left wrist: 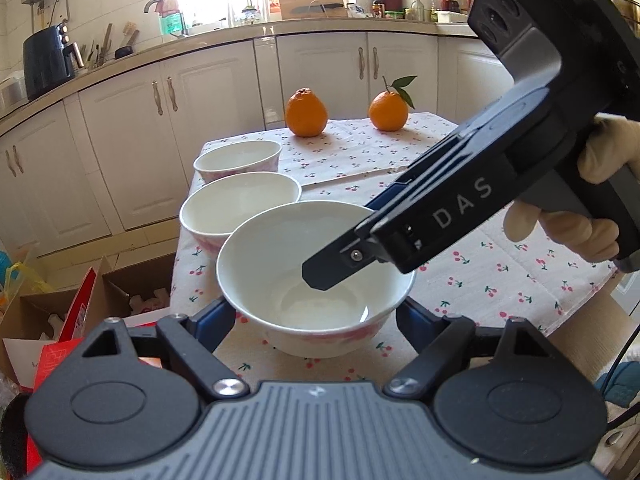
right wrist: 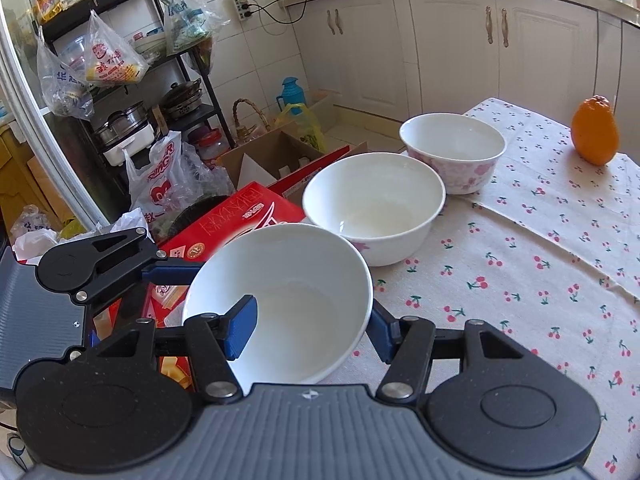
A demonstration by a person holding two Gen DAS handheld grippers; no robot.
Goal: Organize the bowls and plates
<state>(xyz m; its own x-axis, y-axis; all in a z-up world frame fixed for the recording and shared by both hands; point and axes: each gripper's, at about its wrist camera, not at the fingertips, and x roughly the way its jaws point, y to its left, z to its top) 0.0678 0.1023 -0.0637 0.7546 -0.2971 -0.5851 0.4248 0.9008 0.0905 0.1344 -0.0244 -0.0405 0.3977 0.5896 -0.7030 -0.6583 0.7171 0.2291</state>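
Three white bowls with pink flowers stand in a row along the left edge of the cherry-print tablecloth [left wrist: 500,280]. The nearest bowl [left wrist: 316,280] sits between the blue fingers of my left gripper [left wrist: 316,316], which lie against its two sides. My right gripper [left wrist: 352,240], held by a gloved hand [left wrist: 580,232], comes in from the right and is shut on that bowl's rim. In the right wrist view one pad [right wrist: 240,328] is inside the bowl [right wrist: 280,300] and the other is outside. The middle bowl [right wrist: 374,204] and far bowl [right wrist: 452,148] stand free.
Two oranges [left wrist: 306,112] [left wrist: 388,111] rest at the table's far end. Off the left table edge, a red carton [right wrist: 248,216], open cardboard boxes [left wrist: 132,280] and plastic bags crowd the floor. White cabinets [left wrist: 132,152] line the back.
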